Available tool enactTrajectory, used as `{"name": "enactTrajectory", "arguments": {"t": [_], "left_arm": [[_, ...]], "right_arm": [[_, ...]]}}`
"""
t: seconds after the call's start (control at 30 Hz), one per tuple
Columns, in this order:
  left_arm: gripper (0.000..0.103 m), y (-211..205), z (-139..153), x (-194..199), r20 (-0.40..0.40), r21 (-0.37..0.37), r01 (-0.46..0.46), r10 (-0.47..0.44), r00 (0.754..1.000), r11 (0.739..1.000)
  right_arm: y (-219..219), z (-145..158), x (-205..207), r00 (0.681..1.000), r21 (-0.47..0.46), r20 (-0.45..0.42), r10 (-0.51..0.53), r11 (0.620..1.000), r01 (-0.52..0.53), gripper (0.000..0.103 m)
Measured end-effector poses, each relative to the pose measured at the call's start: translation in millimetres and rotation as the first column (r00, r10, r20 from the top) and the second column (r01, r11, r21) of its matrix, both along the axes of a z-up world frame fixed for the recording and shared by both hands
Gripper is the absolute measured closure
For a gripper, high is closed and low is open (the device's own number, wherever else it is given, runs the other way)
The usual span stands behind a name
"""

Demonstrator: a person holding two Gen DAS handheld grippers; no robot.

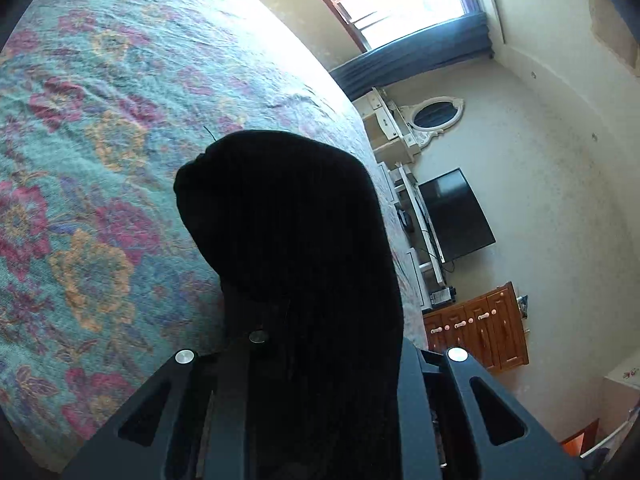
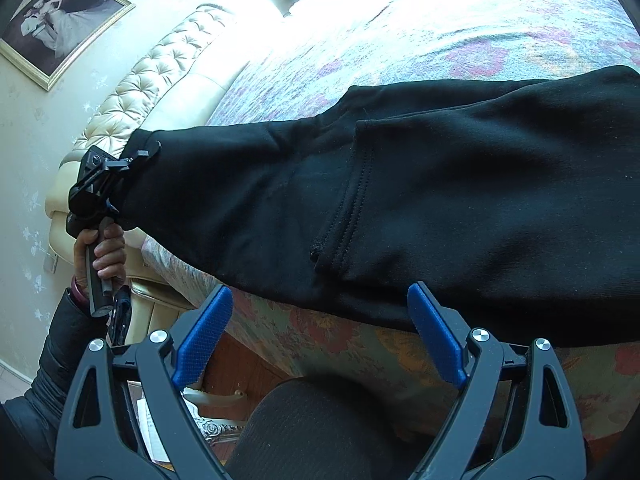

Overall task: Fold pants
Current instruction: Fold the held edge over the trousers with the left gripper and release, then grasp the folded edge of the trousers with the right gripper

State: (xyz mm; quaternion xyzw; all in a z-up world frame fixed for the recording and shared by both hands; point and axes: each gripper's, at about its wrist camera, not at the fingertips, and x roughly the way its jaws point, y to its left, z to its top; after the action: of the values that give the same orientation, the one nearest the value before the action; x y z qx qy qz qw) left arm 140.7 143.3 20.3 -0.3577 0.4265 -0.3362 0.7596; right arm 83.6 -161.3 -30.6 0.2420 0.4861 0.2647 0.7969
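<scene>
bed (image 2: 460, 36) with floral bedspread (image 1: 100, 140) filled both views. black pants (image 2: 440, 208) lay across near edge of bed, long axis running side to side in right wrist view; one end lifted off bedspread at far left. left tongs (image 2: 138, 156) pressed together, pinching that raised end, dark cloth blocking left wrist view. right tongs (image 2: 320, 344) spread wide, empty, just short of pants' near hem. judged: right hand nearer middle of pants, fabric straight ahead of its blue pads (image 2: 204, 336).
</scene>
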Motion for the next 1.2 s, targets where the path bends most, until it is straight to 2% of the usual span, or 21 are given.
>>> {"name": "enactTrajectory", "arguments": {"t": [0.13, 0.27, 0.37, 0.5, 0.57, 0.6, 0.63, 0.67, 0.7, 0.83, 0.93, 1.0, 1.07, 1.13, 1.2], "left_arm": [[0.086, -74.5, 22.7, 1.7, 0.029, 0.029, 0.081, -0.081, 0.996, 0.996], [0.086, -158.9, 20.3, 2.6, 0.04, 0.188, 0.152, -0.162, 0.986, 0.97], [0.086, -216.0, -5.5, -3.3, 0.029, 0.31, 0.208, -0.228, 0.973, 0.928], [0.085, -263.9, -50.3, -2.0, -0.034, 0.439, 0.255, -0.268, 0.963, 0.862], [0.08, -280.0, -65.1, -3.8, -0.043, 0.506, 0.245, -0.259, 0.965, 0.827], [0.073, -285.3, -67.9, -4.6, -0.039, 0.519, 0.237, -0.255, 0.966, 0.821], [0.06, -288.3, -67.4, -5.7, -0.031, 0.516, 0.227, -0.247, 0.969, 0.826], [0.053, -289.1, -66.0, -5.9, -0.024, 0.496, 0.224, -0.245, 0.969, 0.839], [0.042, -289.6, -62.6, -7.8, -0.018, 0.476, 0.223, -0.244, 0.97, 0.851], [0.03, -274.6, -41.6, -17.1, 0.009, 0.397, 0.187, -0.208, 0.978, 0.899], [0.025, -244.8, -23.2, -28.9, 0.077, 0.407, 0.088, -0.13, 0.989, 0.909], [0.022, -218.2, -17.1, -36.8, 0.129, 0.439, -0.009, -0.053, 0.99, 0.899], [0.021, -192.7, -16.7, -41.7, 0.164, 0.479, -0.09, 0.012, 0.986, 0.873], [0.02, -172.1, -22.1, -42.7, 0.165, 0.519, -0.146, 0.069, 0.984, 0.842], [0.02, -152.3, -31.9, -42.9, 0.136, 0.523, -0.166, 0.111, 0.985, 0.836]], "right_arm": [[-15.0, 5.5, -4.9, 0.999, 0.019, 0.015, -0.029, 0.999, 0.028, 0.014], [-36.5, 9.2, -8.7, 0.997, 0.04, 0.03, -0.076, 0.996, 0.075, 0.014], [-58.1, 8.9, -9.1, 0.992, 0.06, 0.022, -0.124, 0.991, 0.123, 0.014], [-89.7, 7.9, -12.5, 0.979, 0.077, 0.012, -0.202, 0.977, 0.2, 0.014], [-104.2, 7.8, -11.9, 0.971, 0.103, 0.002, -0.239, 0.966, 0.238, 0.014], [-109.6, 7.7, -12.1, 0.967, 0.115, -0.001, -0.255, 0.961, 0.253, 0.014], [-115.7, 6.7, -11.0, 0.963, 0.124, -0.004, -0.268, 0.956, 0.266, 0.014], [-119.4, 6.4, -10.3, 0.961, 0.134, -0.008, -0.277, 0.952, 0.276, 0.014], [-122.5, 5.9, -9.6, 0.959, 0.147, -0.014, -0.283, 0.948, 0.282, 0.013], [-132.6, 1.4, -9.6, 0.954, 0.202, -0.04, -0.296, 0.933, 0.298, 0.014], [-139.2, -0.1, -8.7, 0.949, 0.223, -0.063, -0.311, 0.922, 0.317, 0.014], [-141.4, -1.4, -4.7, 0.945, 0.211, -0.075, -0.317, 0.922, 0.326, 0.014], [-140.9, -2.1, 1.6, 0.944, 0.172, -0.088, -0.319, 0.928, 0.33, 0.014], [-136.4, -1.3, 9.7, 0.941, 0.124, -0.086, -0.327, 0.934, 0.336, 0.014], [-130.9, 0.1, 18.3, 0.94, 0.084, -0.086, -0.329, 0.938, 0.336, 0.014]]}}
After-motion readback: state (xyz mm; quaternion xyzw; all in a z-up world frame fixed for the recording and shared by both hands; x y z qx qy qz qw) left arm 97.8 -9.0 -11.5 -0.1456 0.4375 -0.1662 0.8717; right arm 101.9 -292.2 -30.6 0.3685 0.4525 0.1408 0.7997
